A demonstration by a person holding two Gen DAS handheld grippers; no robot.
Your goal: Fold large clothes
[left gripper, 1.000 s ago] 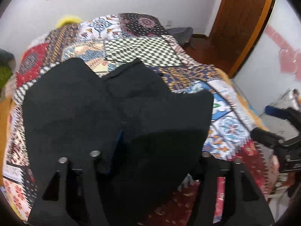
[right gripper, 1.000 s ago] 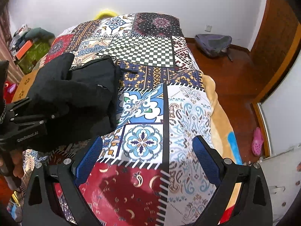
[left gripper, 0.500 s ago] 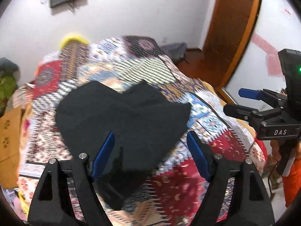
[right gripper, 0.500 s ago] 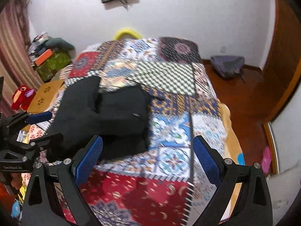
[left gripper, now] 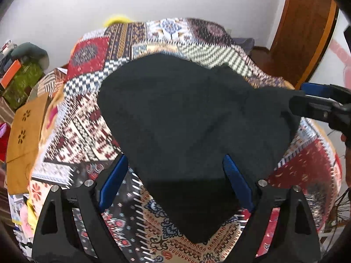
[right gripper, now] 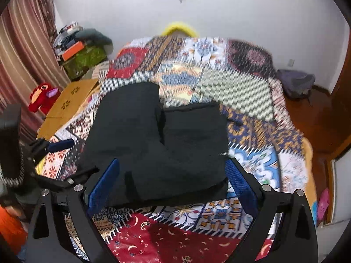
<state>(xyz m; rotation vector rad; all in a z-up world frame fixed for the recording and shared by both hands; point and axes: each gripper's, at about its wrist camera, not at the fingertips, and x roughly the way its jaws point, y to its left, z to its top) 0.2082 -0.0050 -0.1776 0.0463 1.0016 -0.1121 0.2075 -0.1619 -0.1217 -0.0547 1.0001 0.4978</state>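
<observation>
The black garment (right gripper: pixel 162 144) lies folded on the quilt (right gripper: pixel 252 162) on my bed, toy (right gripper: pixel 41 97) and boxes (right gripper: pixel 81 54) off to the side. Both my hand-held grippers, left (left gripper: pixel 175 182) and right (right gripper: pixel 173 186), hang released, nothing pinched. A second ago the left's jaws sat buried in the cloth; they've just been opening, and it's backed off.

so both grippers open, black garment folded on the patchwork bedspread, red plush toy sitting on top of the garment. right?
Not quite. The red plush toy is not on the black garment; it sits off the bed's side by the striped curtain, as the right wrist view shows. The rest holds: left gripper and right gripper open, garment on the patchwork bedspread.
</observation>
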